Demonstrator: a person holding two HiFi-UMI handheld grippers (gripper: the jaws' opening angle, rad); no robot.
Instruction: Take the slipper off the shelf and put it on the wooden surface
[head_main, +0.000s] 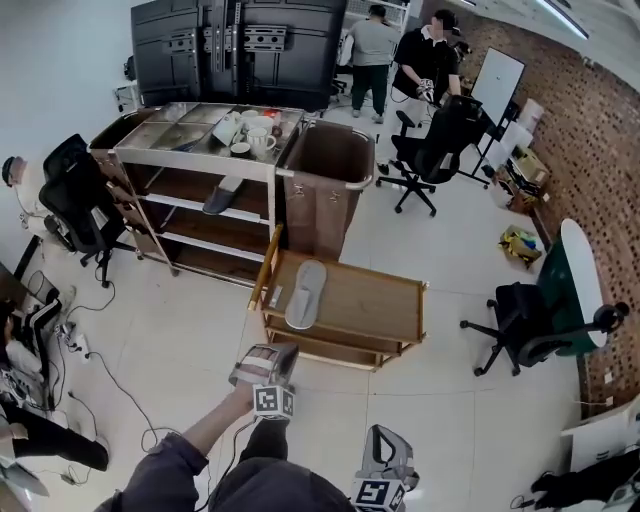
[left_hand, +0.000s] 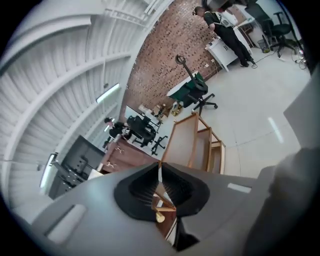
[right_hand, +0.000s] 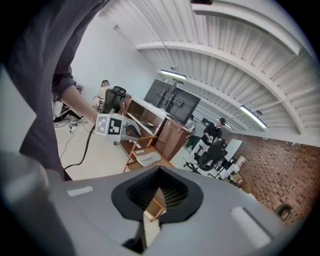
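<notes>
Slipper first, from the head view: a pale slipper (head_main: 306, 280) lies flat on the top of the wooden cart (head_main: 385, 305), near its left end, sole down. A second, dark slipper (head_main: 221, 196) sits on a middle board of the metal shelf (head_main: 150, 145) behind the cart, and white cups (head_main: 255, 135) stand on the shelf's top. A brown bin (head_main: 330, 185) stands between shelf and cart. My left gripper (head_main: 270, 352) hangs just short of the cart's near edge, pointing at the pale slipper but apart from it. My right gripper (head_main: 385, 438) is lower and to the right, over bare floor, well clear of the cart. Two people (head_main: 400, 55) stand at the far end of the room.

Left gripper view: my jaws are drawn together to a thin slit with nothing between them. Past them I see the wooden cart (left_hand: 192, 145) tilted on edge in the frame, a brick wall (left_hand: 165, 65) and a person (left_hand: 225, 30) beyond. I cannot make out the slipper here.

Right gripper view: these jaws are also closed to a narrow slit and hold nothing. Beyond them the pale slipper (right_hand: 147, 159) rests on the wooden cart (right_hand: 133, 150), and the marker cube (right_hand: 110, 125) of my left gripper hangs just beside the cart, at the end of my sleeve (right_hand: 50, 75). A person (right_hand: 217, 131) stands far behind.
</notes>
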